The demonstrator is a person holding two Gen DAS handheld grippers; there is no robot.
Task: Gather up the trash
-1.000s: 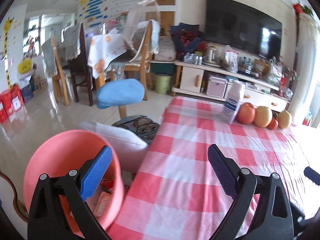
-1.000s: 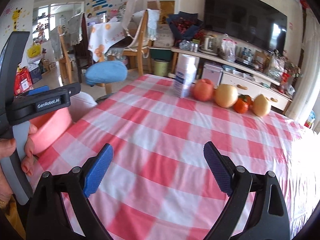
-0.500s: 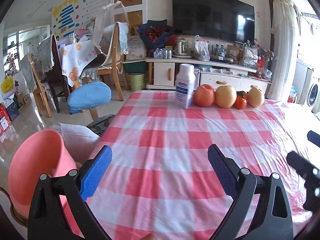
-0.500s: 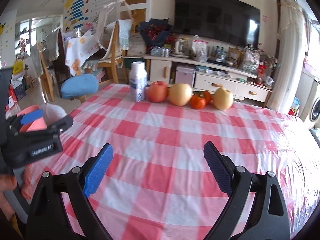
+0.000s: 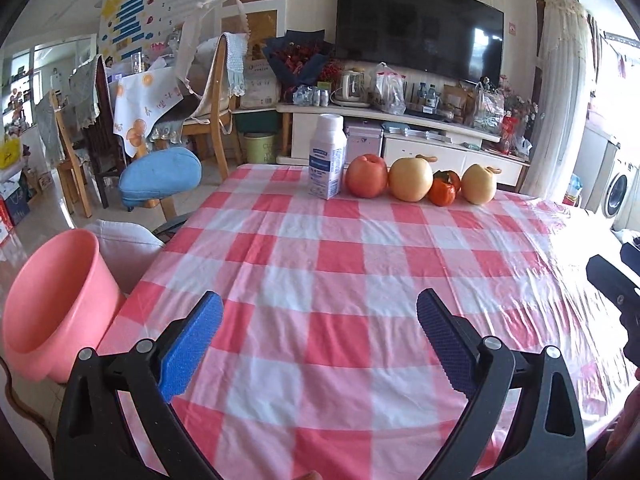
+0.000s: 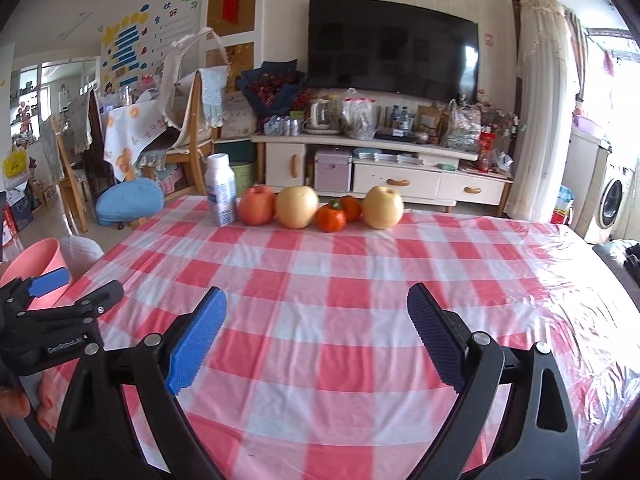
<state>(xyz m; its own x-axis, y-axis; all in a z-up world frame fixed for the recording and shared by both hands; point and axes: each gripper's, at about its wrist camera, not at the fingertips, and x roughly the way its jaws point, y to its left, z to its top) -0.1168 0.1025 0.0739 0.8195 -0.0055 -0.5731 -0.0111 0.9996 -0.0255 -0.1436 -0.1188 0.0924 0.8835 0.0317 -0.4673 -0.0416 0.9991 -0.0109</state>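
At the lower left of the left wrist view, a pink bin [image 5: 52, 304] stood just off the table's [image 5: 340, 280] edge, beside a white cushioned seat [image 5: 120, 240]; its inside could not be seen. It showed again at the left edge of the right wrist view [image 6: 36, 264]. The left claw [image 5: 320, 332] hung over the checked cloth with its blue pads spread wide and nothing between them. The right claw [image 6: 316, 328] was likewise wide open and empty above the cloth. Toward the upper middle of both frames, along the table's far edge, a white bottle [image 5: 328, 156] stood upright just left of a row of fruit: a red apple [image 5: 367, 176], a yellow pear [image 5: 411, 180], two orange persimmons [image 5: 442, 192] and another pear [image 5: 479, 184]. Fingers [image 6: 44, 408] gripped the left claw's handle at the lower left of the right view.
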